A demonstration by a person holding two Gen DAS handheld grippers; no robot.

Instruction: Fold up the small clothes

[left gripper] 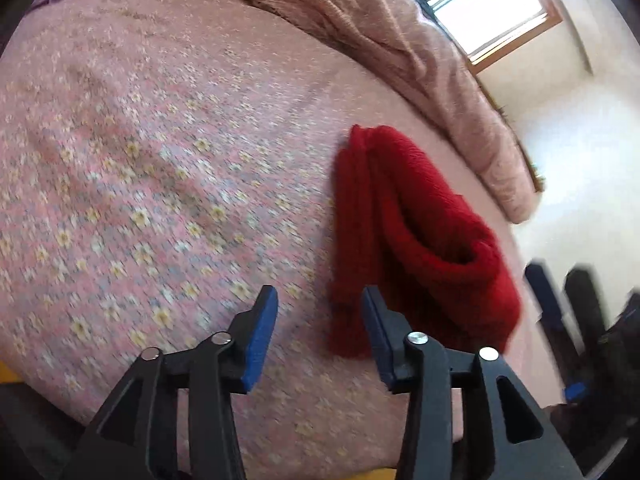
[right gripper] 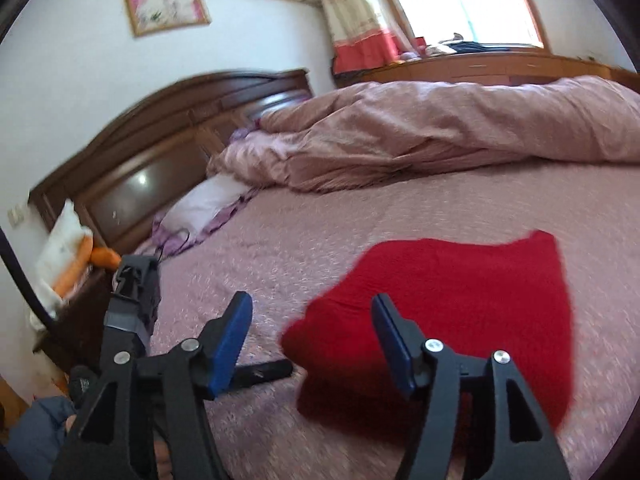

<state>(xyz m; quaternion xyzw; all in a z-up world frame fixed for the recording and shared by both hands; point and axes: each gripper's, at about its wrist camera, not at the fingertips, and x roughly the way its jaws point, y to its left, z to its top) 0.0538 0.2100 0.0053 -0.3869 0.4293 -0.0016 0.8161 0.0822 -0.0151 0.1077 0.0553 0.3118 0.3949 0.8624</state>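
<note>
A small red knitted garment (left gripper: 412, 240) lies folded on the pink flowered bedspread (left gripper: 160, 160). My left gripper (left gripper: 320, 300) is open and empty, just above the bed at the garment's near left edge. In the right wrist view the same red garment (right gripper: 460, 312) lies flat ahead of my right gripper (right gripper: 312, 308), which is open and empty, with its right finger over the cloth's near edge. The right gripper also shows blurred at the right edge of the left wrist view (left gripper: 568, 304). The left gripper's body shows at the left of the right wrist view (right gripper: 132, 300).
A rumpled pink duvet (right gripper: 440, 132) is heaped along the far side of the bed. A pillow (right gripper: 204, 208) lies by the dark wooden headboard (right gripper: 160, 152). A window (right gripper: 460, 0) and a wooden dresser (right gripper: 480, 66) are beyond. The bed's edge is near me.
</note>
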